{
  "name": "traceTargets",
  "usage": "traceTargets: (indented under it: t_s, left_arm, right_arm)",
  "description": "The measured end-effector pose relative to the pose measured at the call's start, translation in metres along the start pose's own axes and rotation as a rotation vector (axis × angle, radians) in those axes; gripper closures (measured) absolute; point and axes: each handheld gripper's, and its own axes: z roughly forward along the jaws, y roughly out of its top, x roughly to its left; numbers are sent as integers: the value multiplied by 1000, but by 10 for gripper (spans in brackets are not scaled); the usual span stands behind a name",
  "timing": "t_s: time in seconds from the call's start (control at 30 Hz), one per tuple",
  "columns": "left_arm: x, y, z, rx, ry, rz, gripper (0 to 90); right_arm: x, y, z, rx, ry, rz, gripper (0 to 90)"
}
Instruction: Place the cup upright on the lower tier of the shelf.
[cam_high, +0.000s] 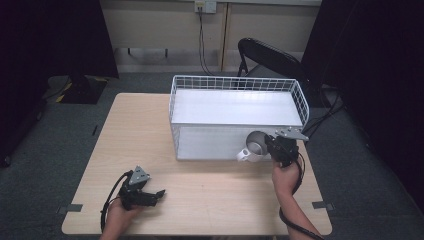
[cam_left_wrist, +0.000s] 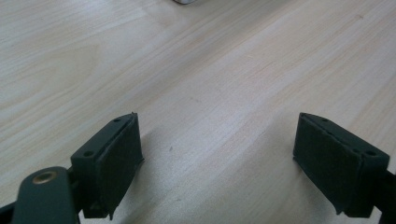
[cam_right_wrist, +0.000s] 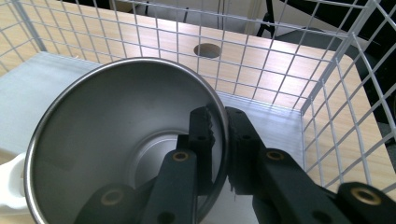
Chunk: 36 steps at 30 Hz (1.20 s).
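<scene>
Right gripper view: right gripper (cam_right_wrist: 218, 140) clamps steel cup (cam_right_wrist: 116, 140) wall, held at wire basket (cam_right_wrist: 327, 93) rim | left gripper (cam_left_wrist: 219, 158) spread, empty, over table (cam_left_wrist: 210, 70) | cup lifted, drop-in apparently pending

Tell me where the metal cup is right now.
In the high view the metal cup is at the table's right, held by its rim in the right gripper against the near right corner of the white wire basket.

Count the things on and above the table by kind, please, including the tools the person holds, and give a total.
Hand-held gripper: 2, the left hand-held gripper open above the table, the right hand-held gripper shut on the cup's rim
Metal cup with white handle: 1
White wire basket: 1
Total: 4
</scene>
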Motion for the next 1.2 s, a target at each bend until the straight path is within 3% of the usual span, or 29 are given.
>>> traceTargets:
  t_s: [0.47, 1.2]
  left_arm:
    - [0, 0, 0, 0, 0, 1, 148]
    - [0, 0, 0, 1, -1, 3, 147]
  right_arm:
    - [-3, 4, 8, -3, -41, 15, 819]
    - [-2, 10, 16, 11, -58, 19, 812]
